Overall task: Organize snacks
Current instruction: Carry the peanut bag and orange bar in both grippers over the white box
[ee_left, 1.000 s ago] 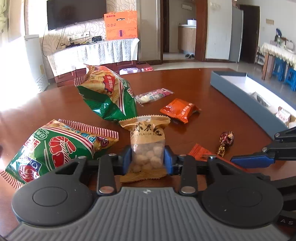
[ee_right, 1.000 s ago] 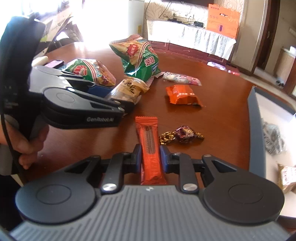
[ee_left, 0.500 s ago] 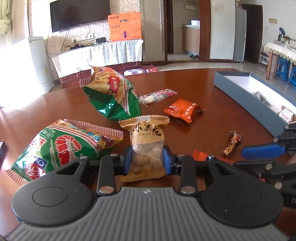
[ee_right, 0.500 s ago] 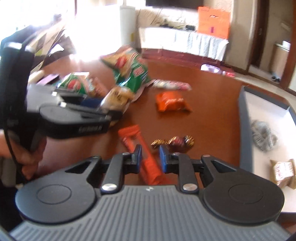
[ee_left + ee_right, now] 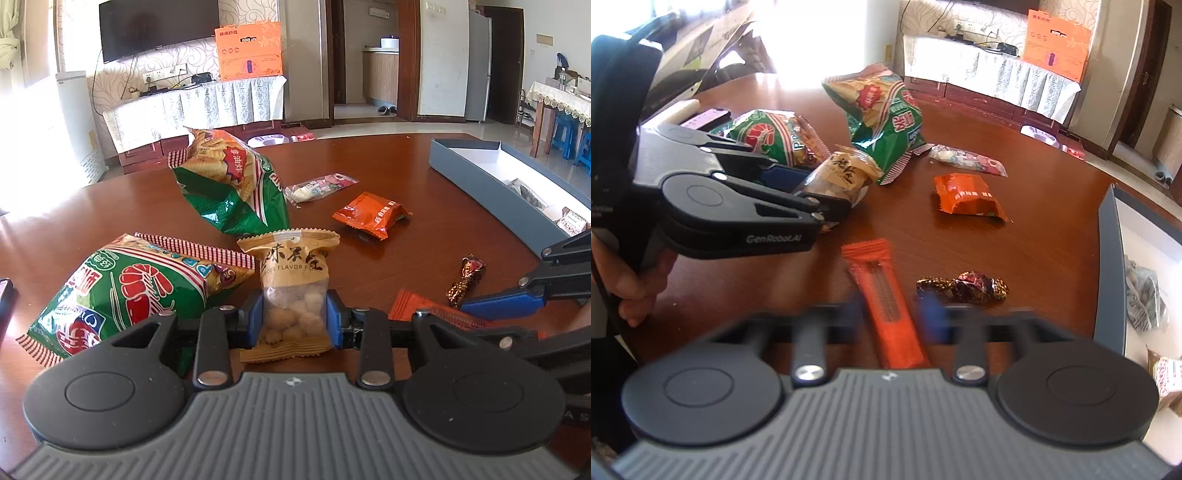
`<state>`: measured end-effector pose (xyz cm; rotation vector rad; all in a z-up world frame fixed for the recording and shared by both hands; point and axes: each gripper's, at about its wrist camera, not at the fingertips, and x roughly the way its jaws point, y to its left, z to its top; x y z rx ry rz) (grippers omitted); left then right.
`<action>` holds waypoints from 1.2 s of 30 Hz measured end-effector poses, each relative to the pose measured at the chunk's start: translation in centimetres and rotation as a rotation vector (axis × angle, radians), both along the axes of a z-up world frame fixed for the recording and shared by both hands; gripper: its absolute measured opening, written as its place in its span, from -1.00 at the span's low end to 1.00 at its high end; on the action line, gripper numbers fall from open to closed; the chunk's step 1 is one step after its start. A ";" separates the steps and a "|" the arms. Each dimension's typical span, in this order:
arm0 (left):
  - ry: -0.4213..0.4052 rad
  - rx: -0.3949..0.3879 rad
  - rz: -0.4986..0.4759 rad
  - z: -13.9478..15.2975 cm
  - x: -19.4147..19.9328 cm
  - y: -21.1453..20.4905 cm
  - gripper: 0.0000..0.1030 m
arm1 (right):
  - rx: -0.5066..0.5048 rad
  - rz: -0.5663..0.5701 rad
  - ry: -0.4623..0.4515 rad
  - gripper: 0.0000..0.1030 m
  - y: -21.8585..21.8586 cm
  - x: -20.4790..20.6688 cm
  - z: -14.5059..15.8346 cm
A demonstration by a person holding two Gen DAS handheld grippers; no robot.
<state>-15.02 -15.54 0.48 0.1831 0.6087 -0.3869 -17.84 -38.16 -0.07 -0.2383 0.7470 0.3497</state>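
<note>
Roughly early | left gripper (image 5: 294, 320) clamped on nut packet (image 5: 293, 291) above table (image 5: 424, 236) | right gripper (image 5: 892, 314) blurred, parted around orange stick (image 5: 886, 306), grip uncertain | few snacks in box (image 5: 1110, 258), most outside

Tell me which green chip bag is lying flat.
The shrimp-print bag, beside the left claw. The other green bag stands crumpled, farther back.

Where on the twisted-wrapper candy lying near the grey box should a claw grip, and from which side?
Grip the candy at its plump middle, coming from above with the fingers closing across its short width. It lies flat and alone on the table, and its twisted ends look thin and crinkly.
</note>
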 end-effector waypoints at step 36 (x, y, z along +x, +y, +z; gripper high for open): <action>-0.035 -0.007 0.016 0.8 -0.1 -1.2 -0.22 | -0.040 0.039 0.021 0.50 -1.7 -0.4 0.2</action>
